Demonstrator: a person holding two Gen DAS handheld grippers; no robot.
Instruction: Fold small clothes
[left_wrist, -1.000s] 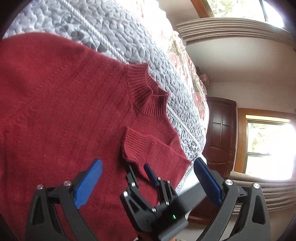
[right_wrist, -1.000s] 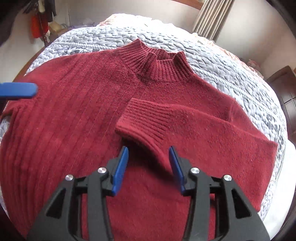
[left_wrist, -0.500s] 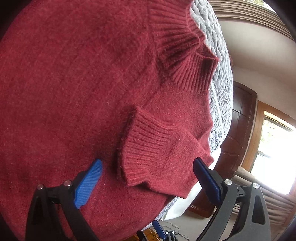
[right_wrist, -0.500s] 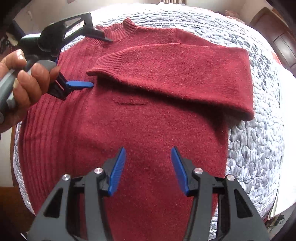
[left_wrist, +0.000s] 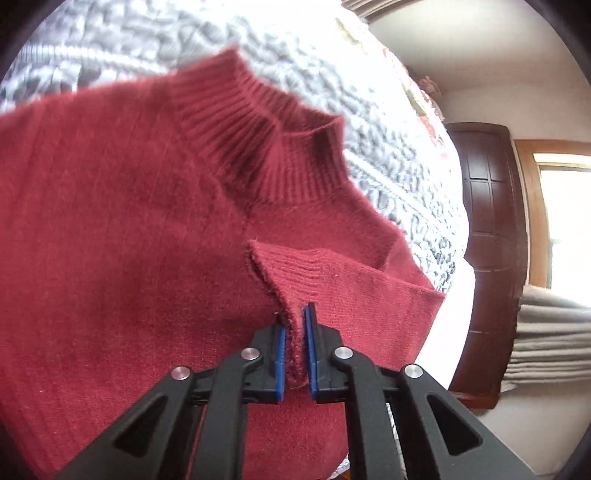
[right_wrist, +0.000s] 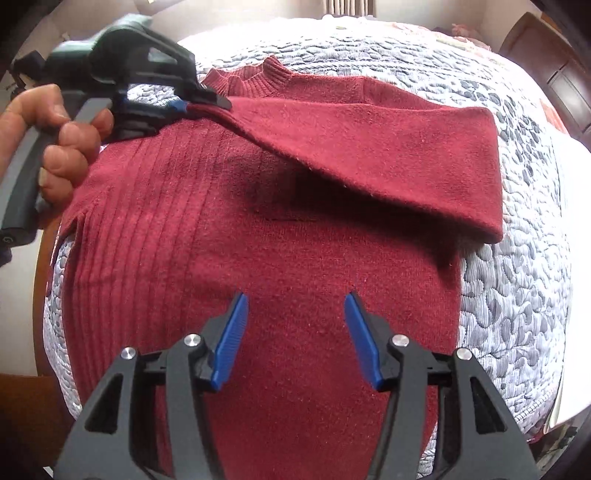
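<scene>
A dark red knit sweater (right_wrist: 295, 258) lies flat on a grey quilted bed, its ribbed collar (left_wrist: 273, 147) at the far end. One sleeve (right_wrist: 388, 147) is folded across the chest. My left gripper (left_wrist: 294, 325) is shut on the ribbed cuff (left_wrist: 295, 266) of that sleeve; in the right wrist view the left gripper (right_wrist: 207, 101) shows at upper left, held by a hand (right_wrist: 59, 140), lifting the cuff slightly. My right gripper (right_wrist: 295, 332) hovers open over the sweater's lower body, nothing between its blue pads.
The grey quilt (right_wrist: 517, 295) covers the bed around the sweater. A dark wooden door (left_wrist: 491, 221) and a bright window (left_wrist: 569, 229) stand beyond the bed. The bed's edge falls away at lower right (right_wrist: 554, 417).
My left gripper, open half a second ago, has closed on the sleeve cuff. The right gripper has drawn back toward the sweater's hem and stays open.
</scene>
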